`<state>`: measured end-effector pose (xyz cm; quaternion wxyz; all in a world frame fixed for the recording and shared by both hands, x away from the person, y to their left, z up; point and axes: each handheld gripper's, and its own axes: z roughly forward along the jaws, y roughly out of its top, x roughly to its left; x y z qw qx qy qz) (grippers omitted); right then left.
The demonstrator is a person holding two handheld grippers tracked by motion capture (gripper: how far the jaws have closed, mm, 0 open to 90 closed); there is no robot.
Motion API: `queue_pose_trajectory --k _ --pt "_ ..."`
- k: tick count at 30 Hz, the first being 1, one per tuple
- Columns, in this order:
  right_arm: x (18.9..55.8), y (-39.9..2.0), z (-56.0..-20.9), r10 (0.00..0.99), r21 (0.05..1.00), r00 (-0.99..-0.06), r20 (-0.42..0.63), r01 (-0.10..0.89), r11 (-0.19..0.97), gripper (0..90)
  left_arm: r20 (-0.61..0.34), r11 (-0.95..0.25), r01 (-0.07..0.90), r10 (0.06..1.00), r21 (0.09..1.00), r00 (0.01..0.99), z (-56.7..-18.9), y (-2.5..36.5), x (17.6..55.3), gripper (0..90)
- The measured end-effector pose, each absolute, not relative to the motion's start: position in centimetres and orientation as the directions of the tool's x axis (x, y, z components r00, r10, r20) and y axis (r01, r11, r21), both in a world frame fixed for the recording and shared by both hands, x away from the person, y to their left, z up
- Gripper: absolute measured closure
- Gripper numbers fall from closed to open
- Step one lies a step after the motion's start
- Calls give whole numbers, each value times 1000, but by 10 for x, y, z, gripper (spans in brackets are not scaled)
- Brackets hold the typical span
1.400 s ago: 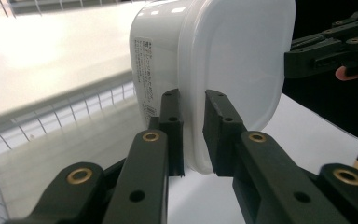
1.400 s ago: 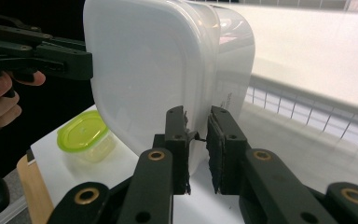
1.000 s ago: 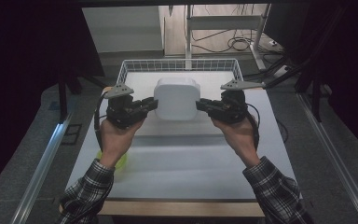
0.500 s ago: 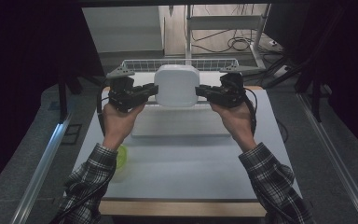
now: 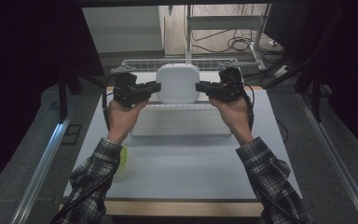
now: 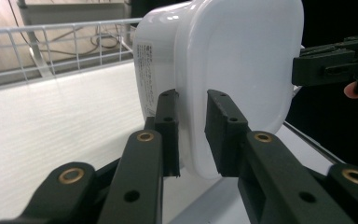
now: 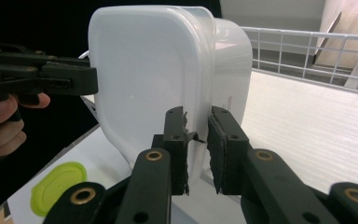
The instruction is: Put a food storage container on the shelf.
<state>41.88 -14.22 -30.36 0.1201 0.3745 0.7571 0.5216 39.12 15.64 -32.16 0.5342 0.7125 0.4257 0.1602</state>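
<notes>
Container: white lidded container [image 5: 178, 83], held over wire basket [image 5: 144, 64].
Label: small print on its side [image 6: 144, 70], unreadable.
Left gripper [image 6: 192, 135]: jaws just eased, pinching its rim.
Right gripper [image 7: 198, 144]: clamped on opposite rim.

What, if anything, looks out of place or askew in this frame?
Little stands out. The white lidded container is held level between the left gripper and right gripper, each clamped on the lid's rim. The one stray item is a green lid lying alone near the table's left edge.

Glossy white plastic container [image 5: 178, 83]; matt black jaws; wire basket [image 5: 140, 64].
</notes>
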Motion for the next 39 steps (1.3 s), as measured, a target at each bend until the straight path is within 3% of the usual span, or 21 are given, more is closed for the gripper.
queue_pose_trajectory --k 15,39 --pt "429 -135 -302 705 889 -684 185 423 177 658 -222 -54 418 781 907 583 -322 150 400 592" --pt "450 -133 -306 729 884 -660 183 434 171 568 -187 -78 425 817 902 546 -322 148 424 493"
